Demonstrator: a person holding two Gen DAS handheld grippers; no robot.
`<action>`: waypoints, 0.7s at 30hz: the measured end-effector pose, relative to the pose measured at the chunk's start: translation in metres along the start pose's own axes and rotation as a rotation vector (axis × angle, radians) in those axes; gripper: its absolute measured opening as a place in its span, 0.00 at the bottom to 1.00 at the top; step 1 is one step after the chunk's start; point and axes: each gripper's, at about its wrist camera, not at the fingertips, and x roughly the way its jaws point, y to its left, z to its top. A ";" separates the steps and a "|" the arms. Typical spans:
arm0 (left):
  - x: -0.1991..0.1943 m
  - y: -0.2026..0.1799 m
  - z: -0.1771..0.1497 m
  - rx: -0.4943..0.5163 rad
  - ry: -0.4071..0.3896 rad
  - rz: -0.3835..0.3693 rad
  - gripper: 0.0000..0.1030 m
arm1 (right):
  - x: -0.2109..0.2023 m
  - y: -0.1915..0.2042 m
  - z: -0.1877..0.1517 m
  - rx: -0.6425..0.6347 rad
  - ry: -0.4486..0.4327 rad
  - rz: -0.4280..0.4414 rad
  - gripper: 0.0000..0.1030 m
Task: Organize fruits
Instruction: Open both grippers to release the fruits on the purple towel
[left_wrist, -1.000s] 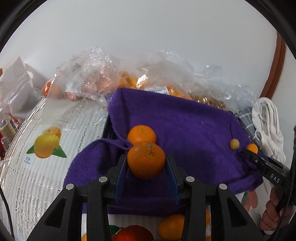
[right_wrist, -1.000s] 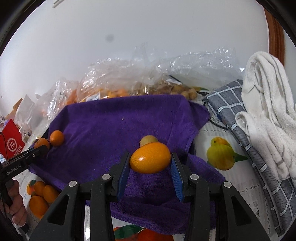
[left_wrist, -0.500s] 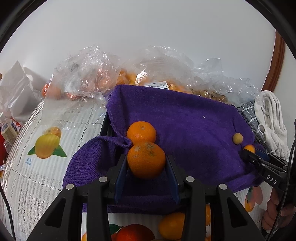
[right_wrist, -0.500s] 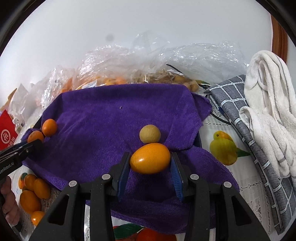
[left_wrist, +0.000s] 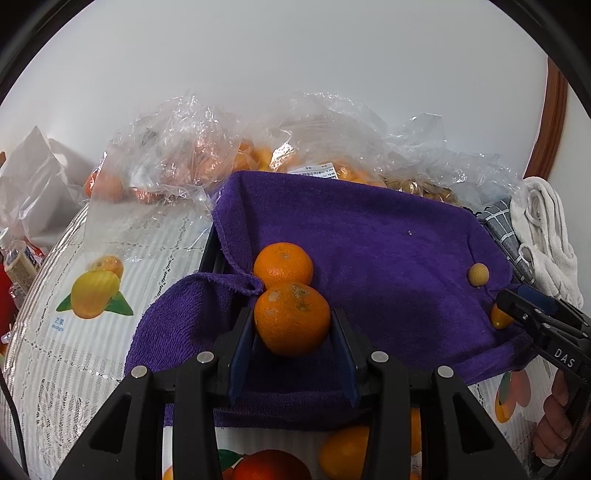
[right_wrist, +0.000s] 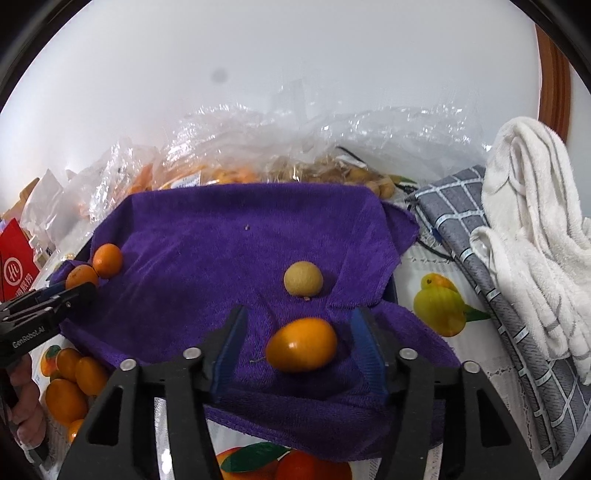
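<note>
Our right gripper (right_wrist: 299, 345) jaws have just been opening; the oval orange kumquat (right_wrist: 301, 344) lies loose between them on the purple terry towel (right_wrist: 207, 266), 1 pale round longan (right_wrist: 303, 278) just beyond. That fruit looks delivered. Our left gripper (left_wrist: 293, 328) clamps a speckled round mandarin (left_wrist: 291, 317), a 2nd mandarin (left_wrist: 283, 264) touching it.

Left claw (left_wrist: 292, 325) clamped, right claw (right_wrist: 301, 341) just opened, both angled downward
</note>
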 end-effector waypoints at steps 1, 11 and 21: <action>0.000 0.000 0.000 -0.003 -0.001 -0.003 0.38 | -0.001 0.000 0.000 0.000 -0.005 -0.003 0.62; -0.006 0.000 0.000 -0.022 -0.019 -0.022 0.45 | -0.012 0.003 -0.001 -0.006 -0.051 0.002 0.62; -0.034 -0.003 0.006 -0.030 -0.122 -0.029 0.46 | -0.037 -0.002 0.008 0.051 -0.083 -0.003 0.62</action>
